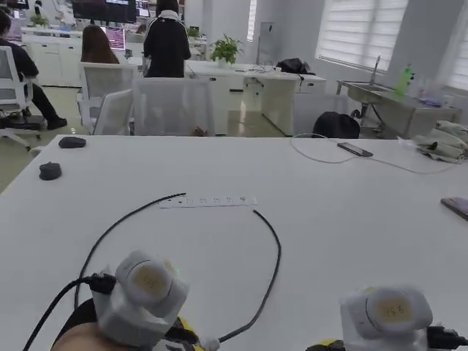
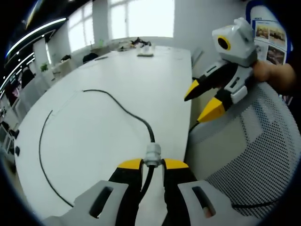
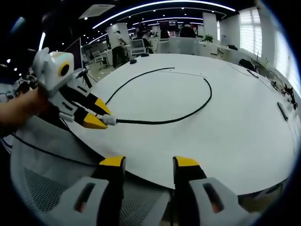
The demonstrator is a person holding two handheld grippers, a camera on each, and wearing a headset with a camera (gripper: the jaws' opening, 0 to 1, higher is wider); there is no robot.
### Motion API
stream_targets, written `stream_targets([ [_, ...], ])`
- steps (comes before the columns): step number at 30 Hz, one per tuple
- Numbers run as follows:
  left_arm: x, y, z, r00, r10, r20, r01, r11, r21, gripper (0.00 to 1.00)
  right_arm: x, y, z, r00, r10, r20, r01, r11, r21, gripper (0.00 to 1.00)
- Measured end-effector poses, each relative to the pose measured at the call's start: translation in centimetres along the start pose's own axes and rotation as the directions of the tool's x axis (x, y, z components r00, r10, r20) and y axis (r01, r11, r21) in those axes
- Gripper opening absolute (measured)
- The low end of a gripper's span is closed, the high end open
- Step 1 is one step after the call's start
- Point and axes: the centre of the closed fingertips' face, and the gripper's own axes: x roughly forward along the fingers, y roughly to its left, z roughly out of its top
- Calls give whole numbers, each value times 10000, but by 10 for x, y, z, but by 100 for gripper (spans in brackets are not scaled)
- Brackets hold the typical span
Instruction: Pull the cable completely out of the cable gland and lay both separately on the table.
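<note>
A small grey-white cable gland point(image 2: 153, 155) sits on the end of a black cable point(image 2: 123, 111). My left gripper point(image 2: 153, 164) is shut on the gland at the table's near edge. The gland point(image 3: 109, 120) and the left gripper point(image 3: 96, 115) also appear in the right gripper view, with the cable point(image 3: 188, 113) running off in a wide arc over the white table point(image 1: 351, 219). In the head view the cable point(image 1: 274, 256) curves up to a white power strip. My right gripper point(image 3: 149, 162) stands open and holds nothing, off to the side of the gland, and appears again as the right gripper point(image 2: 202, 100).
A flat white power strip point(image 1: 208, 201) lies mid-table; a second black cable length point(image 1: 110, 230) arcs from its left end. A black mouse point(image 1: 72, 142) and a small dark object point(image 1: 50, 171) lie far left, a phone point(image 1: 355, 149) far right. A mesh chair point(image 2: 254, 155) is close by.
</note>
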Motion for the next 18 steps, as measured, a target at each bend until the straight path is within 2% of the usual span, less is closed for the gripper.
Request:
stream_targets([
  [3,-18,-5,4,9996,209,167,-214,9992,343,17,1,12,-1,9959,802,-414,-829,9944,-662,44],
  [4,-22,-6,4,9995,273,178,-282,9983,506,17,1,13,1,9956,853,-399,-882,9932,-756,43],
  [6,-33,-7,4,9985,537,72,-542,9916,1173,17,1,20,7,9895,1341,-540,-1400,9821,-1262,43],
  [8,-41,-8,2,9965,827,-108,-795,9808,1782,17,-1,28,17,9814,1850,-520,-1912,9670,-1685,42],
  [9,-46,-8,2,9948,1012,-140,-956,9708,2201,17,-2,30,24,9800,1943,-424,-1988,9622,-1860,42],
  [12,-54,-11,2,9910,1321,-224,-1196,9476,2961,17,-3,45,45,9647,2611,-358,-2607,9254,-2752,40],
  [13,-56,-12,2,9891,1453,-259,-1292,9375,3230,17,-3,56,54,9536,2986,-381,-2952,9033,-3111,39],
  [14,-58,-13,0,9861,1631,-327,-1416,9258,3504,17,-3,63,59,9466,3192,-461,-3155,8870,-3371,39],
  [15,-60,-15,-1,9842,1742,-327,-1486,9114,3837,17,-1,72,64,9369,3435,-653,-3411,8568,-3867,39],
  [16,-61,-17,-1,9836,1776,-320,-1509,9065,3944,17,1,79,66,9287,3602,-880,-3624,8313,-4214,39],
  [17,-62,-19,-2,9831,1808,-300,-1536,9021,4034,17,3,89,67,9129,3866,-1307,-4008,7887,-4663,38],
  [18,-63,-21,-1,9823,1860,-235,-1595,8950,4167,17,6,96,66,9022,4010,-1586,-4247,7623,-4883,39],
])
